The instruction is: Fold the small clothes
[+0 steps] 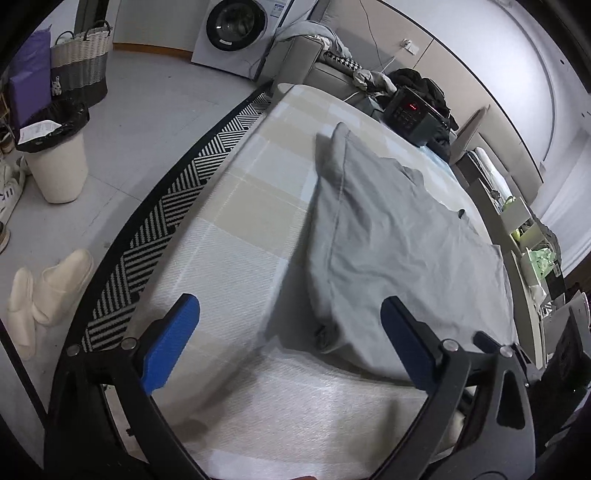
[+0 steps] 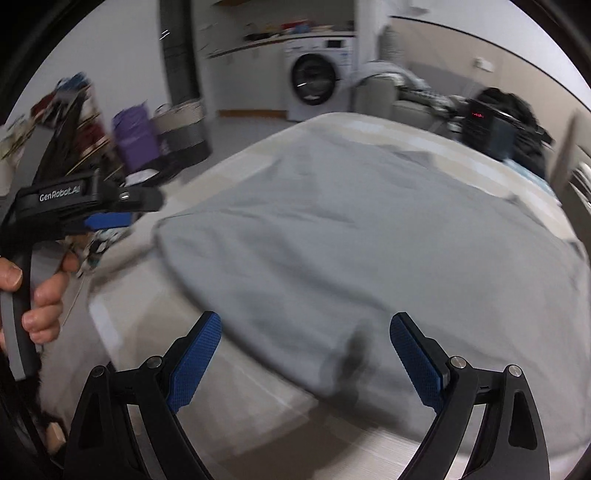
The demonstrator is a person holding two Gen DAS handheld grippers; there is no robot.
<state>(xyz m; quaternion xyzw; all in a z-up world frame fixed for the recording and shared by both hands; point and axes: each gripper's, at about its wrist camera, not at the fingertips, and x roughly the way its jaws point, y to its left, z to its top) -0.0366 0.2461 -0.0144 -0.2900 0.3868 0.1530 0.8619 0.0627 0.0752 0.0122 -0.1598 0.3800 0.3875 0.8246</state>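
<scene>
A grey garment [image 1: 399, 236] lies spread flat on the checked table cover [image 1: 251, 206], its near corner with a dark patch [image 1: 325, 332]. My left gripper [image 1: 291, 339] hovers open over the table just short of that corner, nothing between its blue pads. In the right wrist view the same grey garment [image 2: 369, 236] fills the middle, blurred by motion. My right gripper [image 2: 306, 354] is open above the garment's near edge, holding nothing. The left gripper [image 2: 107, 219] shows from the side at the left of that view, held by a hand [image 2: 44, 291].
A black device with a red display [image 1: 410, 118] and dark clothes [image 1: 424, 88] sit at the table's far end. A striped rug [image 1: 177, 206], white bin [image 1: 59, 158], slippers [image 1: 48, 291], woven basket [image 1: 81, 59] and washing machine [image 1: 236, 33] stand on the floor to the left.
</scene>
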